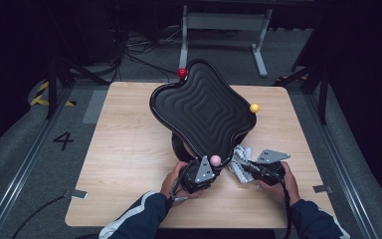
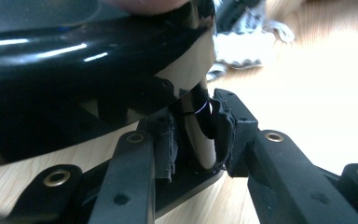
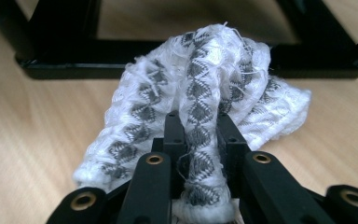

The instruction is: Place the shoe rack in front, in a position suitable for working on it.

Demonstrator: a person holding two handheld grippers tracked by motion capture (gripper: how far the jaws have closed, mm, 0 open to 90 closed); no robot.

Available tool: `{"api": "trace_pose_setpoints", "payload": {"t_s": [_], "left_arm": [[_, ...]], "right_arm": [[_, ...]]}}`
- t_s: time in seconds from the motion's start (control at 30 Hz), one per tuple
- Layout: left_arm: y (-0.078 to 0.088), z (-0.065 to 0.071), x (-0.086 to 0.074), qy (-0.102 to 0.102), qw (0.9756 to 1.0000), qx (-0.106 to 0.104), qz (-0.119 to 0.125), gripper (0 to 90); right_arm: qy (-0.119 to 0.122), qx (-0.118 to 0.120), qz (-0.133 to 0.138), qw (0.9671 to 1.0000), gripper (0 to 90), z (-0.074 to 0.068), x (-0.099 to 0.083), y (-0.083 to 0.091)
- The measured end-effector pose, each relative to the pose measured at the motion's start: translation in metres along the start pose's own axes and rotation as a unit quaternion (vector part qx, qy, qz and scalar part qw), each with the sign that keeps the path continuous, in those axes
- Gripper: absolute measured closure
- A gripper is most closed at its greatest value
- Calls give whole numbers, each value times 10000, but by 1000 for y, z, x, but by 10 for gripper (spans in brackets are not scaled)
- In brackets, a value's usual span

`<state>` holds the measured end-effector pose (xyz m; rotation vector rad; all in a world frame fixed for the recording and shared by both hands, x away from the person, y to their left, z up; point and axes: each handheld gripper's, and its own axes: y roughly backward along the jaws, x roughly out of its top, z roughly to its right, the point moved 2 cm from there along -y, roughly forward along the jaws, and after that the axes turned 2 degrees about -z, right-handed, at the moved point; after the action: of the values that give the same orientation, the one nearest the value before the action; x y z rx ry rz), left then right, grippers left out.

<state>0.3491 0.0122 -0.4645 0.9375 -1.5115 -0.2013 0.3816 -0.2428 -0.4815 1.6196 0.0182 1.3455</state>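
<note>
Nearest the camera, at the near edge of the tabletop, two hands each hold a claw. Left claw is clenched on the rim of the black wavy tray, close to the tray's pink ball; in the left gripper view its pads pinch the glossy lip. Right claw is clamped on a ridge of the white-and-grey patterned cloth, which lies bunched just beside the tray's near-right corner.

The tray sits tilted, its long axis running from the near edge diagonally away toward the far-left corner, with the red ball at its far end and the yellow ball on its right. It looks like a wipe is about to start. To do it well, keep the left grip steady so the tray cannot rock, lift the cloth clear of the rim, and stroke along the ridges rather than across them.
</note>
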Motion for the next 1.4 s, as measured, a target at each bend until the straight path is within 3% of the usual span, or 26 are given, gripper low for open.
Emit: {"api": "trace_pose_setpoints", "payload": {"t_s": [0.23,0.37,0.43,0.63,0.77,1.1,1.23,1.4], "left_arm": [[8,-5,-7,-18,10000,-11,-30,694],[12,-7,-10,6,10000,-60,-32,697],[14,-7,-12,22,10000,-60,-54,698],[23,-10,-21,128,9998,-117,-128,698],[26,-10,-24,251,9995,-141,-100,715],[26,-11,-26,399,9989,-233,-30,726],[25,-11,-27,394,9990,-230,-6,726],[26,-11,-26,330,9992,-219,-55,725]], "right_arm": [[90,-175,359,9992,792,7,24,-18],[3,-305,439,9986,793,13,31,-32],[39,-475,494,9976,792,16,33,-38],[-173,-560,506,9970,791,22,28,-46],[13,-783,441,9960,790,23,29,-46],[-114,-1127,389,9928,788,40,26,-46],[-262,-1053,383,9934,786,44,22,-44],[-78,-1041,235,9943,788,40,22,-46]]}}
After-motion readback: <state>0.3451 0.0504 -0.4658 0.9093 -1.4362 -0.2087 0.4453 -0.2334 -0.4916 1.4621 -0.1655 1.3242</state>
